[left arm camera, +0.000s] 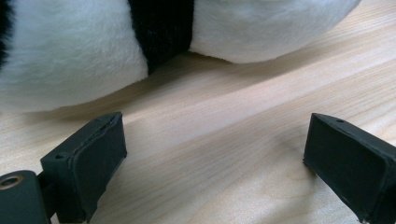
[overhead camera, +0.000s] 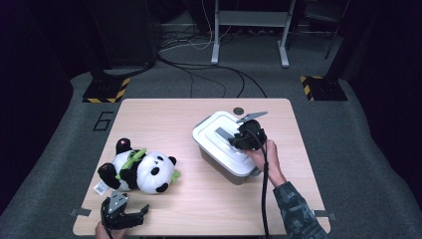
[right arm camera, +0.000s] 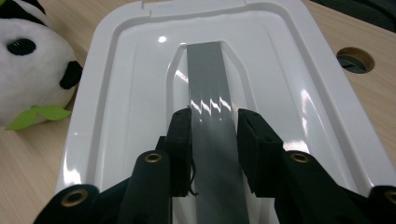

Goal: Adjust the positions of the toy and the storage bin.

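At the counter's (overhead camera: pixel 209 199) three o'clock the right gripper (right arm camera: pixel 214 122), hand angled down, has its jaws clamped on the grey strip handle (right arm camera: pixel 208 79) of the lidded white plastic rectangular bin (overhead camera: pixel 219 149), while the left gripper (overhead camera: pixel 130 215) rests open-jawed at seven o'clock beside the plush panda toy (overhead camera: pixel 142 172).

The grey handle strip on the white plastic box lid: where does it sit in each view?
High view: the grey handle strip lies on the white lid, right of table centre, its near end under the right gripper.
Left gripper view: wood and plush in frame, so no match here.
Right gripper view: the strip runs up the middle between the jaws, which clamp its sides.
Shared landmark: the black-and-white plush panda.
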{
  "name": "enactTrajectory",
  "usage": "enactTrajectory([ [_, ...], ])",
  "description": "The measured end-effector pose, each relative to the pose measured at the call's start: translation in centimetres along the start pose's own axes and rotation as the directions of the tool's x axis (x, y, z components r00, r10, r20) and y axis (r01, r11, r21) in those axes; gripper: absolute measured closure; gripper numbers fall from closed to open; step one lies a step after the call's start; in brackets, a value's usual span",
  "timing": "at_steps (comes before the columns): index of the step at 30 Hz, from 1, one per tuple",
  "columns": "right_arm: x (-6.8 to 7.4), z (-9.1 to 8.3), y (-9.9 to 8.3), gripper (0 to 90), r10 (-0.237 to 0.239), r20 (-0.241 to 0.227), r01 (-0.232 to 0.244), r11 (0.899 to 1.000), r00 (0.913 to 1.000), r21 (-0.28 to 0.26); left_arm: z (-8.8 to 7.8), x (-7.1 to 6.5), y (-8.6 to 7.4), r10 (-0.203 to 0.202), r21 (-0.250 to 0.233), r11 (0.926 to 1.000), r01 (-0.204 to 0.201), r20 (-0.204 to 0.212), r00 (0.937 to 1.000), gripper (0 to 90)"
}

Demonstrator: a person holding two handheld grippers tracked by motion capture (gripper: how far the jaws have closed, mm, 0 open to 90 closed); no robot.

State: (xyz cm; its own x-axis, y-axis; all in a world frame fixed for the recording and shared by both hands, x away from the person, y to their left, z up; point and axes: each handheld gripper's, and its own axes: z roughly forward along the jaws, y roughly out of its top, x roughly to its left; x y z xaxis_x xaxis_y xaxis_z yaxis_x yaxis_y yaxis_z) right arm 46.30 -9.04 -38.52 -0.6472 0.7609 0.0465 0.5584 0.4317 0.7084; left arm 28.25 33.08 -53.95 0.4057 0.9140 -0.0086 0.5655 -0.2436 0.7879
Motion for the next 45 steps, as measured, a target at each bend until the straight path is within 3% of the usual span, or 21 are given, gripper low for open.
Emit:
enactTrajectory([
  [2,0.2,0.0,-0.1,66.6,-0.021,0.009,0.021,1.0,0.9998,-0.004,0.0,0.0,0.0,0.002,0.001,1.0,-0.002,0.0,1.0,5.4],
  [4,0.4,0.0,-0.2,66.3,-0.075,0.011,0.075,0.997,0.9972,-0.013,0.0,0.0,0.0,0.001,0.001,1.0,-0.001,0.0,1.0,5.4],
  [10,-0.1,0.5,0.8,63.6,-0.16,-0.028,0.16,0.987,0.9868,0.019,0.0,0.0,0.0,-0.001,0.0,1.0,0.001,-0.001,1.0,5.4],
  [15,-1.0,0.8,1.1,60.0,-0.136,-0.073,0.138,0.99,0.9881,0.025,0.0,0.0,0.0,-0.001,0.0,1.0,0.001,0.0,1.0,5.4],
  [16,-1.1,0.8,1.0,64.4,-0.144,-0.08,0.146,0.989,0.9863,0.019,0.0,0.0,0.0,0.0,0.0,1.0,0.0,0.0,1.0,5.4],
  [18,-1.0,0.8,0.8,64.9,-0.158,-0.091,0.159,0.987,0.9832,0.002,0.0,0.0,0.0,0.0,0.001,1.0,0.0,0.0,1.0,5.4],
  [28,0.5,0.9,0.7,66.7,-0.062,-0.019,0.062,0.998,0.9979,-0.013,0.0,0.0,0.1,0.001,0.007,1.0,-0.001,0.004,1.0,5.4],
  [35,2.2,1.5,1.1,66.7,-0.051,-0.013,0.051,0.999,0.9986,-0.014,0.0,0.0,0.1,0.0,0.009,1.0,0.0,0.002,1.0,5.4],
  [45,3.4,2.0,1.4,66.7,-0.025,-0.008,0.025,0.999,0.9997,-0.024,0.1,0.0,0.1,-0.007,-0.002,1.0,0.007,-0.001,1.0,5.4],
])
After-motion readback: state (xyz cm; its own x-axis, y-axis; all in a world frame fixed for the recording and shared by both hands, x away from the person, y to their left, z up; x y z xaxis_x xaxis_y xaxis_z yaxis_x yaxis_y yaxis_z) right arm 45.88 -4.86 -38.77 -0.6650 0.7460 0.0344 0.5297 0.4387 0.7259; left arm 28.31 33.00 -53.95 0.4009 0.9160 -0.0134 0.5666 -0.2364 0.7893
